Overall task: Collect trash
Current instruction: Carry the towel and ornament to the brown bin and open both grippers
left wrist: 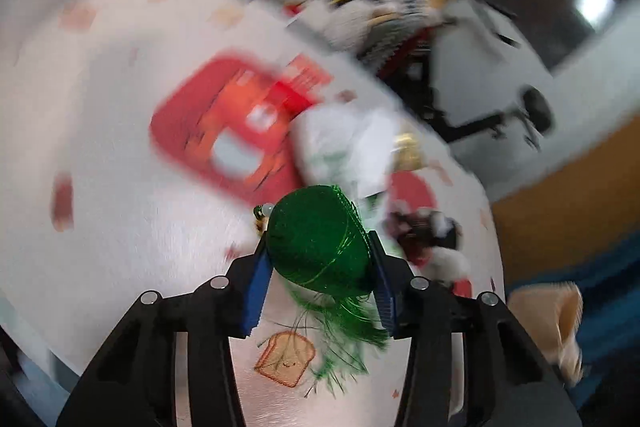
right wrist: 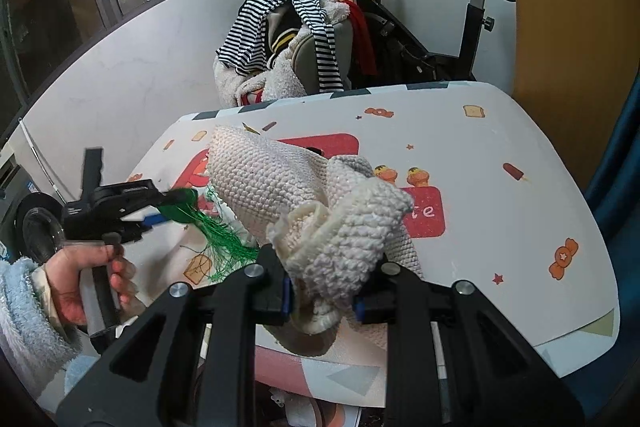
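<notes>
Risks, biggest first. The white knitted bag is the bulkiest item. The right claw is closed on a bunched fold at its near end, jaws narrow with the knit squeezed between the pads, and most of the fabric hangs forward over the desk. Judgement: a grip on one fold could slip, or the mouth could sag shut so nothing drops in.

Next, the green mesh bundle. The left claw is partway closed on it, blue pads against both sides of the roll, loose green strands trailing below. From the right wrist view it sits just left of the bag, above the desk's near-left part. Judgement: the frayed strands could snag on the pads or the knit, or shed onto the desk.

Smallest risk: the left wrist view is heavily blurred, so the white crumpled stuff beyond the bundle cannot be identified.

Counts:
- Desk: one, white with cartoon prints.
- Knitted bag: one.
- Green mesh bundle: one.
- Claws: two, both occupied.
- A person's hand on the left handle: one.
</notes>
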`<state>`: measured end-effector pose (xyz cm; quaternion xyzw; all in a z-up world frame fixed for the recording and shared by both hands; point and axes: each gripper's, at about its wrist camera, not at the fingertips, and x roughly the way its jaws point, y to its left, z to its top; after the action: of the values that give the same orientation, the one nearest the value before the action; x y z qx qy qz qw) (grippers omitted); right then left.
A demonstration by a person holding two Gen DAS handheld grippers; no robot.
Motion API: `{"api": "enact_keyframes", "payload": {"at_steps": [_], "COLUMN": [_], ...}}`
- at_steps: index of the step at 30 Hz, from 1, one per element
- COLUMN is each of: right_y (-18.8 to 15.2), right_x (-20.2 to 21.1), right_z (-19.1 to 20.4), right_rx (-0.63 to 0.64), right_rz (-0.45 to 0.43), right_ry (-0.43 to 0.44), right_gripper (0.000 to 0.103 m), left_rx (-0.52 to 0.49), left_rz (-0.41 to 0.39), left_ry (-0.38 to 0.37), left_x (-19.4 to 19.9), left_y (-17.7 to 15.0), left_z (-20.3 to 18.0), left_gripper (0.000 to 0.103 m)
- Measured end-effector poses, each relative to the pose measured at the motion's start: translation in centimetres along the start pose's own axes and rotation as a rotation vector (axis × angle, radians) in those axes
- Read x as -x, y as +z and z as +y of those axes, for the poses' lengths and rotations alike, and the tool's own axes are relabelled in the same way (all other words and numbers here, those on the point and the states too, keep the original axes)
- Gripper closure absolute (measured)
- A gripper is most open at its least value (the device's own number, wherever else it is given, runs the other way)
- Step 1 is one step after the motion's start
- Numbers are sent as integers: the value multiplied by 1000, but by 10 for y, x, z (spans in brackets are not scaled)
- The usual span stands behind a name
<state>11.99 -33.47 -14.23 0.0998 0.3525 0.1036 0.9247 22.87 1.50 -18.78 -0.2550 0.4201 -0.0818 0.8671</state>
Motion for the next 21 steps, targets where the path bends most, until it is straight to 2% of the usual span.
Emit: {"api": "enact_keyframes", "payload": {"at_steps": [4,7,13,21], "right_y": [4,7,9,0], "right_x": [12,22,37,59], "right_z": [9,18,38,60], "right_rx": [7,22,41,81], "right_rz": [-31,-51,-59,-67], "right_ry": [21,34,51,68], "right_gripper": [79,79,79,79], "left_rx": [-160,-219,-245,-233], "left_rz": [-65,-90,-69,-8], "left_ry": [-72,-97,-132,-171], "left_x": [52,87,122,146], "left_y": [8,6,-17,-71], "left_z": [-24,-32,-28,-16], "left_gripper": [59,59,59,58]}}
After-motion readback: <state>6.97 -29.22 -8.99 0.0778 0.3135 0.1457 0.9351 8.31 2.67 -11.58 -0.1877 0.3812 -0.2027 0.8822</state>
